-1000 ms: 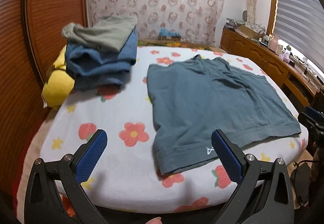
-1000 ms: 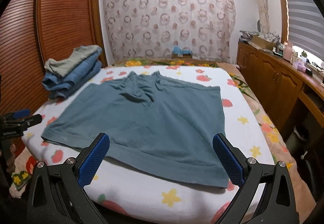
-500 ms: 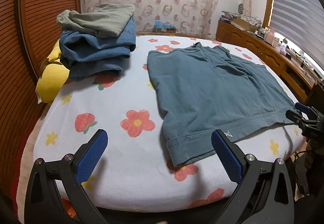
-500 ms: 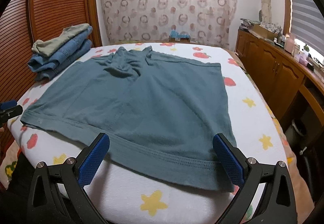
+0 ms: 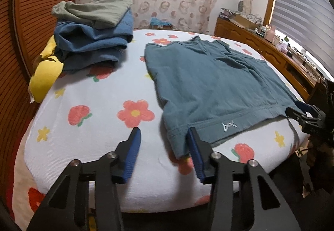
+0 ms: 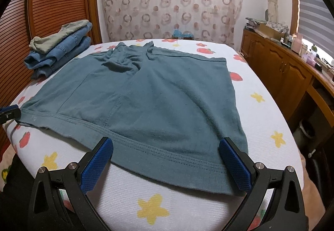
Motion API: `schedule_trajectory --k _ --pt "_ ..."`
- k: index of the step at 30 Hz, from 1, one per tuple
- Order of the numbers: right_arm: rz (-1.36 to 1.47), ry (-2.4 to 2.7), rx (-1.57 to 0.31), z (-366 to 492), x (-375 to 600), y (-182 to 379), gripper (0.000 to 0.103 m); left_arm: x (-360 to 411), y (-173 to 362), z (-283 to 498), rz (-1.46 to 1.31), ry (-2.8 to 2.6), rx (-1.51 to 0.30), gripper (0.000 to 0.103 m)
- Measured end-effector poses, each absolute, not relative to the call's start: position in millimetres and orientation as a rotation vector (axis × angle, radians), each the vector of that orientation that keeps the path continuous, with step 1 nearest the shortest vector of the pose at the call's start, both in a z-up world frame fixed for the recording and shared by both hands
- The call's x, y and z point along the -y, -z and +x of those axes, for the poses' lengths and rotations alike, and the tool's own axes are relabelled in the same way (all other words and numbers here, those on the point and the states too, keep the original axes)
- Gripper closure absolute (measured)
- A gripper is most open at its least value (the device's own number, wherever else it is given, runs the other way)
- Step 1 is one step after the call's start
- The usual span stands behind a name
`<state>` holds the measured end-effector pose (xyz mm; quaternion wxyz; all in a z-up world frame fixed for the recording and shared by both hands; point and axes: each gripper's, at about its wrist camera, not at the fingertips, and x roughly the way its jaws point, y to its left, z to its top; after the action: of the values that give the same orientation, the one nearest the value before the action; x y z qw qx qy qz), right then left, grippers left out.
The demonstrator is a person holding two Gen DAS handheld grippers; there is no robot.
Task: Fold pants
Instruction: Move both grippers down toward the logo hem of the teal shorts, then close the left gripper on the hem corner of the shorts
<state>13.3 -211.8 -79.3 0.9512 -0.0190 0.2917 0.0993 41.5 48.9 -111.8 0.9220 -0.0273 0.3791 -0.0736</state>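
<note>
1. Flower-printed bed (image 5: 87, 132) carries the teal pants (image 6: 158, 103), spread flat across its middle, hem toward both cameras.
2. Left gripper (image 5: 162, 137) has its fingers partly apart, straddling the near hem corner; whether they touch cloth is unclear.
3. Right gripper (image 6: 167, 147) has its fingers wide apart over the hem's other end.
4. Only the left view shows the white logo (image 5: 229, 126).
5. Stacked clothes (image 5: 94, 36) sit near the wardrobe.
</note>
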Motion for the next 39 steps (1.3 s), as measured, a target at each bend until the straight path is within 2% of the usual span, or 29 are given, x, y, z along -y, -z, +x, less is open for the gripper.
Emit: schedule_trajectory --k 11,14,18,21,27,39 --pt "-0.035 -0.216 -0.582 14.9 218.4 83.3 0.003 -44.8 112.9 46.9 -0.027 0.178 -0.808 0.061" --pt "-0.033 -0.220 -0.581 22.3 221.6 81.5 0.005 -39.9 111.5 47.7 -0.016 0.218 -0.812 0.082" --pt "-0.027 -0.225 -0.585 30.1 225.2 79.5 0.009 -26.4 98.6 44.2 0.037 0.249 -0.786 0.092" --pt "-0.008 -0.237 -0.586 32.3 229.1 77.5 0.014 -17.1 86.5 44.5 0.055 0.269 -0.763 0.093" --pt "0.019 -0.259 -0.589 31.4 236.3 73.2 0.032 8.5 57.4 52.5 0.068 0.349 -0.716 0.094" --pt "0.017 -0.272 -0.567 17.8 252.7 58.6 0.033 81.9 14.2 72.6 0.134 0.506 -0.641 0.094"
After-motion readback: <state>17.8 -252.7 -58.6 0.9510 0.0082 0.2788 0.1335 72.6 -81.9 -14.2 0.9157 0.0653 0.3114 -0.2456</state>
